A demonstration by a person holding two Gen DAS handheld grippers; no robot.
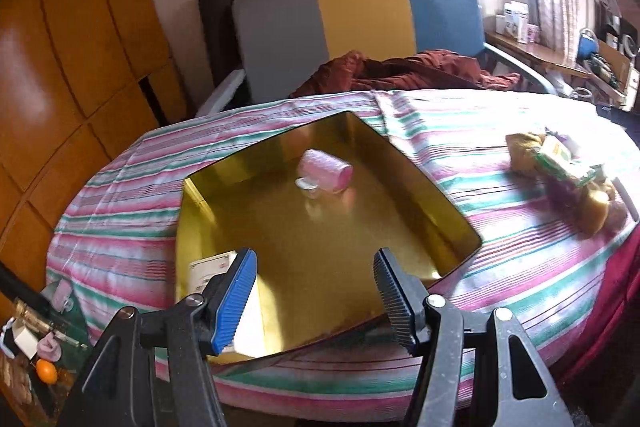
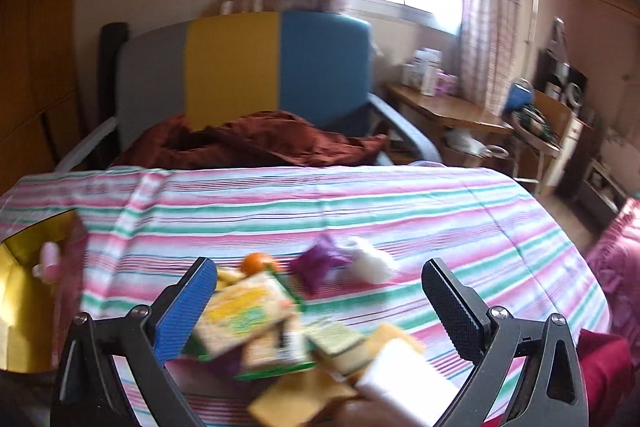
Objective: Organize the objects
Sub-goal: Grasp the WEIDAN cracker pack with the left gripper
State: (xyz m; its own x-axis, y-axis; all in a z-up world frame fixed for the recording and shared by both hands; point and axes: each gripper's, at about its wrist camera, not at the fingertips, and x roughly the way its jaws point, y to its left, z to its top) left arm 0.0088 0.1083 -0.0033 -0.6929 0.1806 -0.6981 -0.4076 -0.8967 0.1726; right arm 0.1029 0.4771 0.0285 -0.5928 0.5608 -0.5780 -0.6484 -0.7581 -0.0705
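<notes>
Gold tray (image 1: 224, 195) sits on the striped cloth (image 1: 460, 131), a pink cup (image 1: 326, 171) lying on its side inside, likely already sorted. Left gripper (image 1: 316, 291) hovers over the tray's near edge, fingers apart, nothing between. Right wrist view: right gripper (image 2: 320, 311) wide apart over the blurred pile of packets (image 2: 248, 311), gripping nothing; only this view shows the orange (image 2: 256, 263), purple pouch (image 2: 316, 263) and white block (image 2: 404, 371)
</notes>
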